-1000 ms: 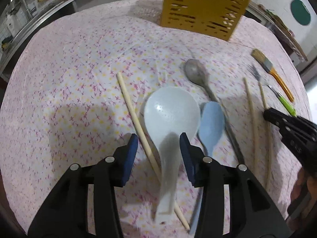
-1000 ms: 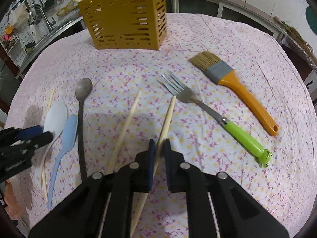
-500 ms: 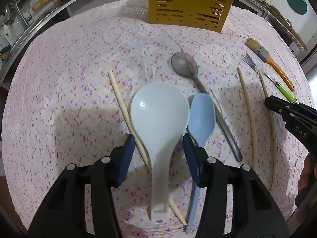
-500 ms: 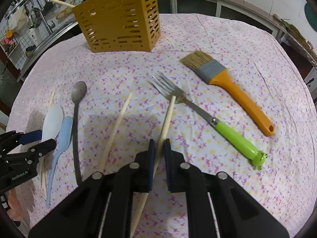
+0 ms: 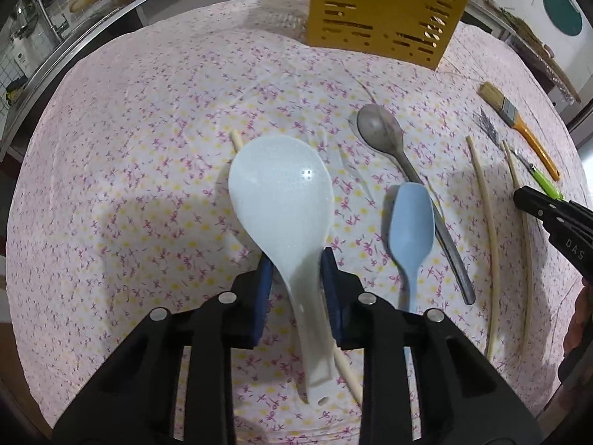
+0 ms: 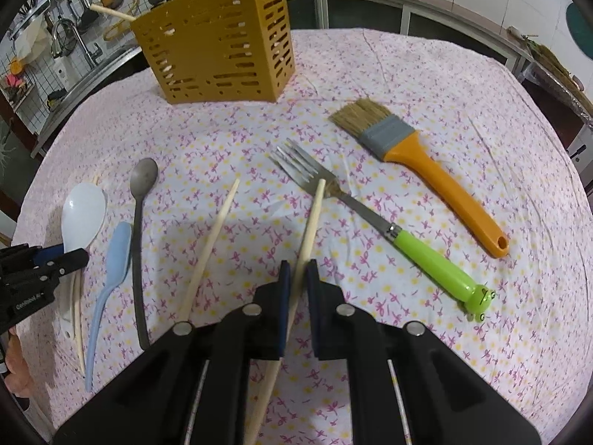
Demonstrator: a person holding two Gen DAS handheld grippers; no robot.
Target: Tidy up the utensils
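Utensils lie scattered on our floral tabletop before one yellow slotted holder standing at the far edge. Going down in size, we count one orange-handled brush, one white rice paddle, one green-handled fork, one dark metal spoon, one pale blue spoon, and three chopsticks: one under the paddle, one loose, one in our right gripper. Both grippers point steeply down at the cloth. Our left gripper has its jaws closing on the paddle's neck, the blue pads touching each side. The right jaws are clenched on the chopstick, whose tip lies just beside the fork's tines.
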